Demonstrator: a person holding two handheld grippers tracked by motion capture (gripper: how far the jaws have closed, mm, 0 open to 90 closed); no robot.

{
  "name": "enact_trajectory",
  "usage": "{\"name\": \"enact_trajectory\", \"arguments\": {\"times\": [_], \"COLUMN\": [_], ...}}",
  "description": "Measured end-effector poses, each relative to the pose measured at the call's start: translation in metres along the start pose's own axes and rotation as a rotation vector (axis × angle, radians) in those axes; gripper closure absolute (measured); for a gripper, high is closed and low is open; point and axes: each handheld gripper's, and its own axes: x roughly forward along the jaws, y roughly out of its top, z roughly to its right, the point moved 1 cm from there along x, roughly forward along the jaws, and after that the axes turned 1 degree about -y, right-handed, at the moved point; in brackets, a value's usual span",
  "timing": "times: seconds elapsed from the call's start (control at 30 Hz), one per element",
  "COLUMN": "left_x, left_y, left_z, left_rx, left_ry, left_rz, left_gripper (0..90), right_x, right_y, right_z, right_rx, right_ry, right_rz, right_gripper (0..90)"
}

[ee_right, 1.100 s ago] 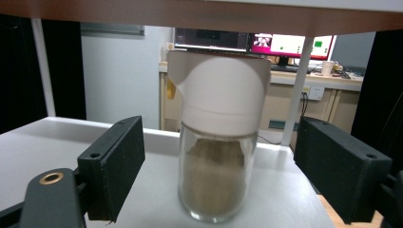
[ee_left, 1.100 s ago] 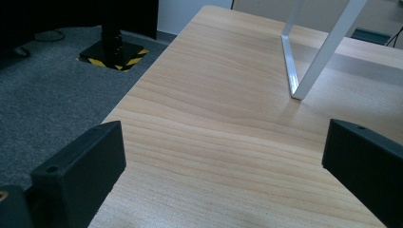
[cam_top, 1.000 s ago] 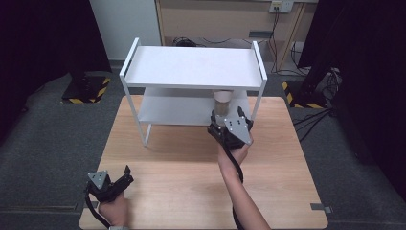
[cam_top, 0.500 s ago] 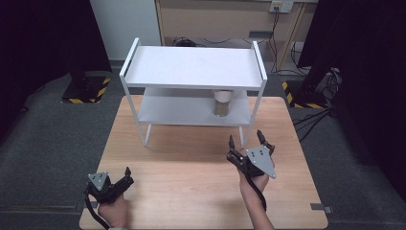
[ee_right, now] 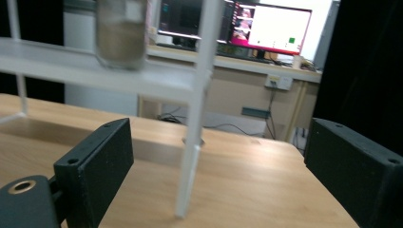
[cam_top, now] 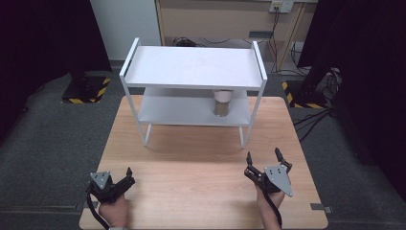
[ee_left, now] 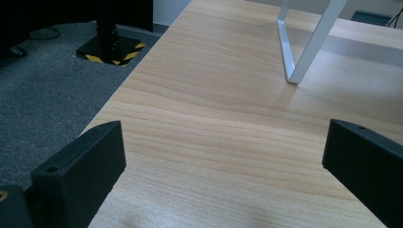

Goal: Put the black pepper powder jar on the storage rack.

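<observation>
Table [cam_top: 201, 158]: pale wood top filling the lower half of the high view, bare except for the rack and the two grippers.
Rack [cam_top: 191, 67]: white two-tier metal shelf at centre frame, standing on the far half of the table; its top tier carries nothing.
Jar [cam_top: 221, 104]: upright on the lower tier, right of centre, under the top shelf; it also shows at the upper left of the right gripper view.
Jar handling: likely a clear, rigid, smooth-walled container with tan, grainy contents, so probably moderately heavy and slippery; best taken across the lower body from the front, since the top shelf hangs close over its lid.
Right gripper [cam_top: 264, 163]: lower right of the high view, jaws spread wide and holding nothing, well apart from the jar and pointed toward the rack.
Left gripper [cam_top: 125, 178]: lower left of the high view, low over the table's near corner; its own view shows the jaws spread, with bare wood between them.
Writing: none readable on jar, rack or grippers; a lit monitor [ee_right: 271, 28] at the top of the right gripper view is too blurred to read.
</observation>
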Motion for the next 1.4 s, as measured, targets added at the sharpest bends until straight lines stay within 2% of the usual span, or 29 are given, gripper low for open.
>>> {"name": "enact_trajectory", "arguments": {"times": [0.07,0.27,0.37,0.5,0.63,0.77,0.83,1.13,1.27,1.4], "left_x": [0.000,0.001,0.001,0.001,0.002,0.003,0.003,0.006,0.005,0.006], "left_y": [0.000,0.002,0.002,0.002,0.003,0.004,0.004,0.005,0.004,0.005], "left_z": [0.000,0.002,0.003,0.003,0.004,0.005,0.006,0.011,0.010,0.012], "left_rx": [0.003,0.013,0.013,0.002,0.014,0.017,0.019,0.041,0.043,0.051], "left_ry": [0.001,0.008,0.012,0.021,0.024,0.029,0.032,0.045,0.042,0.043], "left_rz": [-0.003,-0.012,-0.014,-0.015,-0.022,-0.025,-0.027,-0.033,-0.031,-0.037], "left_gripper": [0.1,0.1,0.1,0.1,0.1,0.1,0.1,0.2,0.0,0.1], "right_x": [-0.003,-0.007,-0.008,-0.010,-0.011,-0.011,-0.012,-0.014,-0.014,-0.014], "right_y": [-0.014,-0.034,-0.040,-0.045,-0.056,-0.061,-0.062,-0.064,-0.064,-0.064], "right_z": [0.006,0.015,0.018,0.020,0.021,0.020,0.021,0.023,0.022,0.024], "right_rx": [0.003,0.022,0.042,0.045,0.060,0.069,0.086,0.119,0.100,0.106], "right_ry": [-0.011,-0.021,-0.023,-0.014,-0.011,-0.017,-0.025,-0.030,-0.020,-0.019], "right_rz": [-0.016,-0.027,-0.023,-0.023,-0.044,-0.060,-0.045,-0.050,-0.045,-0.048], "right_gripper": [7.6,6.9,6.8,6.5,6.5,6.5,6.5,6.3,6.3,5.9]}}
